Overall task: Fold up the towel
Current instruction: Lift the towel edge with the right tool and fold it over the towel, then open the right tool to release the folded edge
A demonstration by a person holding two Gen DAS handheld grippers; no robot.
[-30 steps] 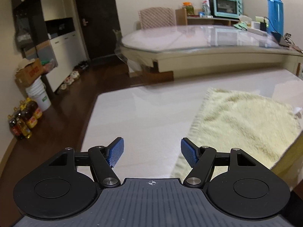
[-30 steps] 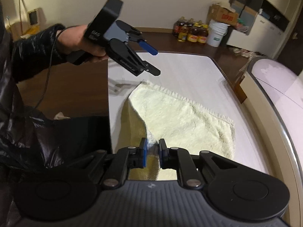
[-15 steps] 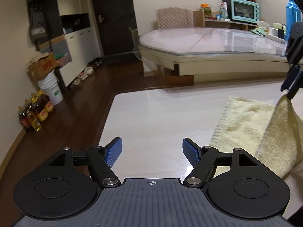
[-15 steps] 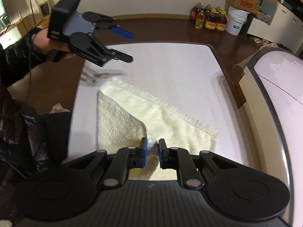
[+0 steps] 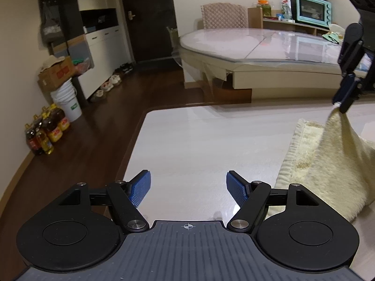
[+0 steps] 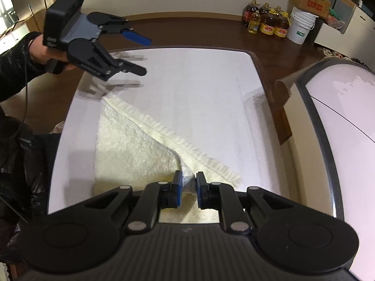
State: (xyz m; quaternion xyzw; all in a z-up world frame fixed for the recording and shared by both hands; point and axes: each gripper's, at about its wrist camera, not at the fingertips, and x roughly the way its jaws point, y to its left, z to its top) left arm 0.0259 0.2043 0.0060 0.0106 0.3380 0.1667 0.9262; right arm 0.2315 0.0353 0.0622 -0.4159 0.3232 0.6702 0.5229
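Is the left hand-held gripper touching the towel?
Apart. The right wrist view shows the left hand-held gripper open in the air, with bare table between it and the towel.

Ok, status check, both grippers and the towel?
Right gripper shut on towel corner, lifted above the table. Left gripper open, empty, hovering beside it. Rest of towel flat. Nothing in the way.

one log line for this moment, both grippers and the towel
step: fold towel | right gripper: shut on towel corner, lifted | left gripper: open, empty, above table | fold: not done
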